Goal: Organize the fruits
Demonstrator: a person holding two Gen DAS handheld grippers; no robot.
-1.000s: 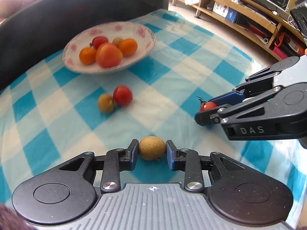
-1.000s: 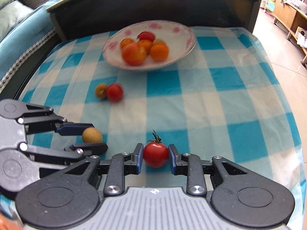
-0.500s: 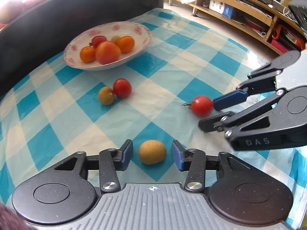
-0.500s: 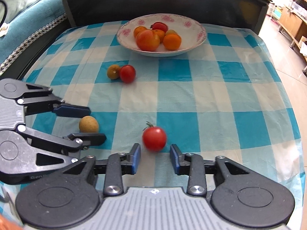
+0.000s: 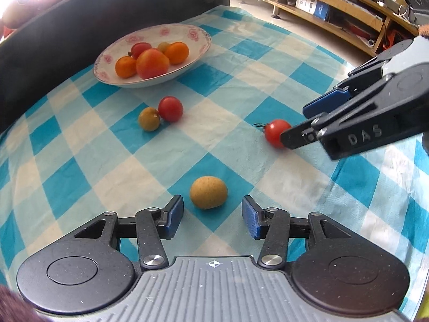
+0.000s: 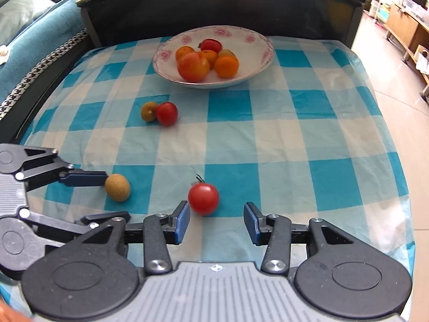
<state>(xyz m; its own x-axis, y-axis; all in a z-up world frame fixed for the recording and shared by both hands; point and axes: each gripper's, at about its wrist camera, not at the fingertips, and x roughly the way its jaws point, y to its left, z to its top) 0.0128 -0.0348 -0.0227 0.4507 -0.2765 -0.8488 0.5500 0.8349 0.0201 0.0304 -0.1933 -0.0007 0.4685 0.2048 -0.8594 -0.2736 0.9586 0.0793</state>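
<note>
Though spread wide, fingers [image 5: 177, 216] empty.

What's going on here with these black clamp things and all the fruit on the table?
A person is sorting fruit with two hand-held grippers. The left gripper is open, with a tan round fruit lying on the checked cloth just ahead of its fingers. The right gripper is open too, a stemmed red tomato in front of it. Neither is held. Two more small fruits wait nearer the flowered bowl of fruit.

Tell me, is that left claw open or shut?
Open. The left claw has its blue pads spread wide, and the tan fruit lies untouched on the cloth just ahead of them.
</note>
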